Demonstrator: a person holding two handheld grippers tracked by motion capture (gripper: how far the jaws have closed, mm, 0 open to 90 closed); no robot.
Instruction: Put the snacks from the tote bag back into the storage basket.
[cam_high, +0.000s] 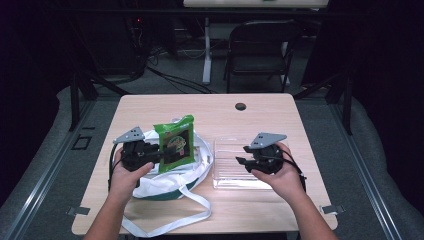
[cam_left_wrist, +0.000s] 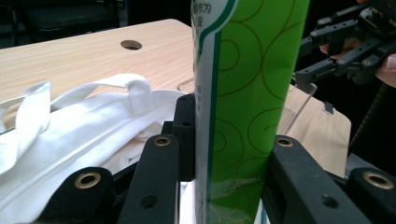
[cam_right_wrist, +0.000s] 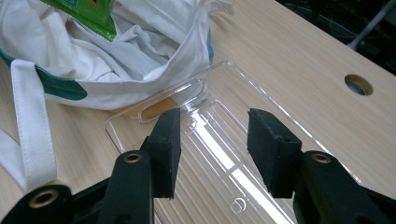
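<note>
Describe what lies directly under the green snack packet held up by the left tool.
The open white cloth tote bag lies under the green snack packet; its rumpled lining shows, but its deeper contents are hidden.

Bright green snack packet (cam_left_wrist: 252, 93) with darker swirl pattern; white cloth bag (cam_high: 172, 180) trimmed teal; clear plastic tray (cam_right_wrist: 219, 154); pale woodgrain bench (cam_high: 210, 107).

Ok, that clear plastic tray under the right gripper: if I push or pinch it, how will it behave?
The clear plastic tray looks thin-walled, so probably light and inclined to slide on the smooth wooden table when pushed. Its glossy ribbed floor suggests a slippery, somewhat flexible surface; pinching the rim likely works better. The right gripper hovers open above it.
</note>
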